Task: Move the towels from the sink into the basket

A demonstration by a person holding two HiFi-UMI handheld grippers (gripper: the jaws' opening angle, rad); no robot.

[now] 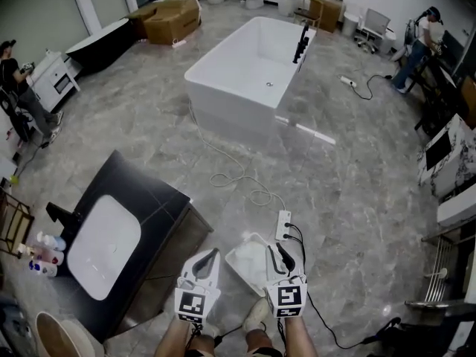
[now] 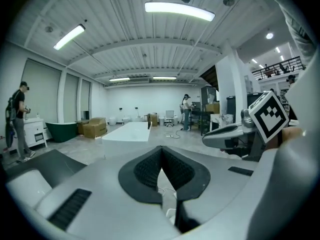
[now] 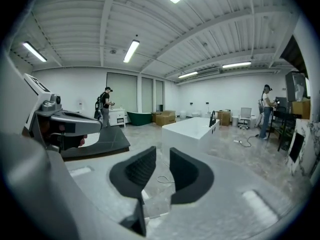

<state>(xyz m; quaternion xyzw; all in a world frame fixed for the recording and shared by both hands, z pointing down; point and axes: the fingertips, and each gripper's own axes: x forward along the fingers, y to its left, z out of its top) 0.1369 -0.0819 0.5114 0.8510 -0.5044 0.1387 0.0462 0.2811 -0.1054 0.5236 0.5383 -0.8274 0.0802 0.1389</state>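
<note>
The white sink (image 1: 104, 248) is set in a black vanity (image 1: 152, 192) at lower left; I see no towel in its basin. On the floor by my feet stands a white basket (image 1: 239, 255) with white cloth (image 1: 251, 262) inside. Both grippers hover at waist height over it, pointing forward. My left gripper (image 1: 212, 253) (image 2: 161, 151) hangs just left of the basket, its pads touching at the tips with nothing between them. My right gripper (image 1: 279, 250) (image 3: 162, 156) is above the basket's right side, a narrow empty gap between its pads. The basket's rim (image 3: 156, 206) shows below those jaws.
A white power strip (image 1: 283, 225) with black and white cables lies just beyond the basket. A white bathtub (image 1: 249, 73) stands further off in the middle of the grey floor. Bottles (image 1: 44, 255) sit left of the vanity. People work at the far left and far right.
</note>
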